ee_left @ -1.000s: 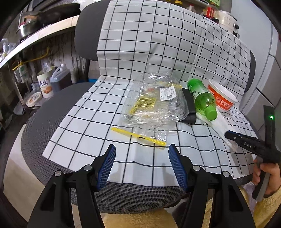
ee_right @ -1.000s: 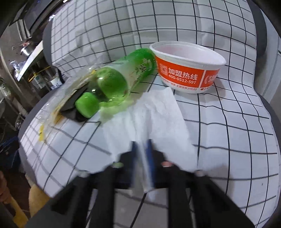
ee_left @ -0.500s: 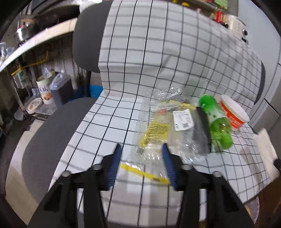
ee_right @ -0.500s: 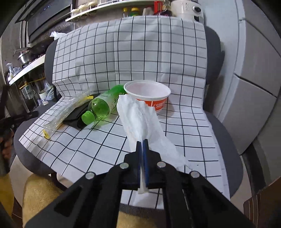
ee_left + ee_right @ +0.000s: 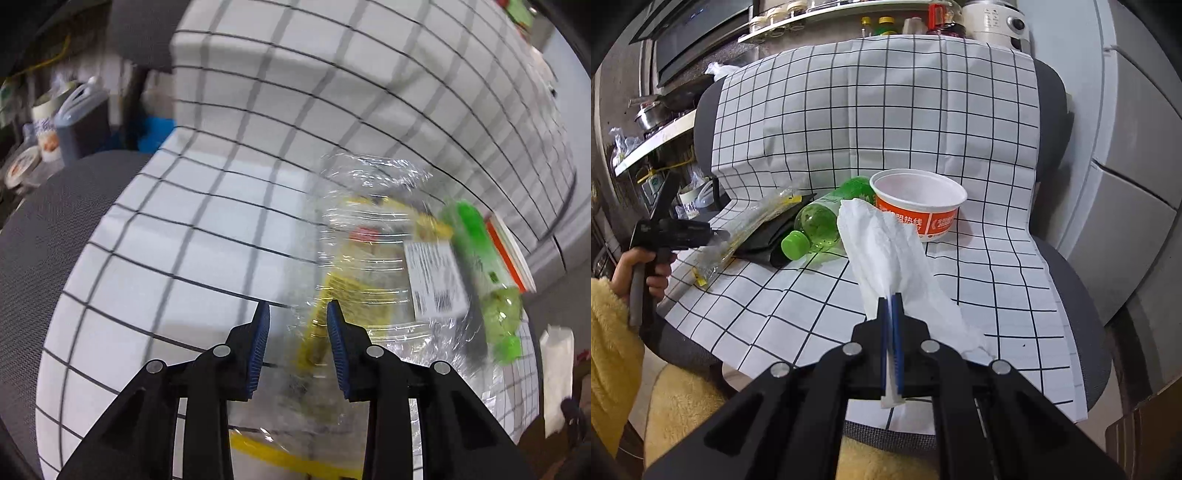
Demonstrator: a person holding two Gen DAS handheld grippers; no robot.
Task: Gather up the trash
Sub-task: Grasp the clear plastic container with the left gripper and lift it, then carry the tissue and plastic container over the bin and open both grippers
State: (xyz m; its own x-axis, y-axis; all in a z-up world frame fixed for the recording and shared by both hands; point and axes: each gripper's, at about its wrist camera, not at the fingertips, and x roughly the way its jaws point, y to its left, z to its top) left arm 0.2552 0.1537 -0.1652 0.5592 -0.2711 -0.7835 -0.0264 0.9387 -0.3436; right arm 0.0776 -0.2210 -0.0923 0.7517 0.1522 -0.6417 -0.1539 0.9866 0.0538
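Four pieces of trash are left on the chair (image 5: 1067, 280), whose seat and back are draped in a grid cloth (image 5: 879, 110), likely to keep the litter off the upholstery. Largest is the clear wrapper (image 5: 369, 258), lying flat with its long axis running from the seat front toward the backrest; the left claw (image 5: 297, 332) straddles its near edge with jaws apart, not yet closed, probably lining up a pinch. Beside it the bottle (image 5: 827, 218) lies on its side, cap toward the seat front, base against the upright bowl (image 5: 919, 203). The right claw (image 5: 892, 317) is clamped on the tissue (image 5: 886, 254), lifted clear of the seat, its length trailing away from the camera.
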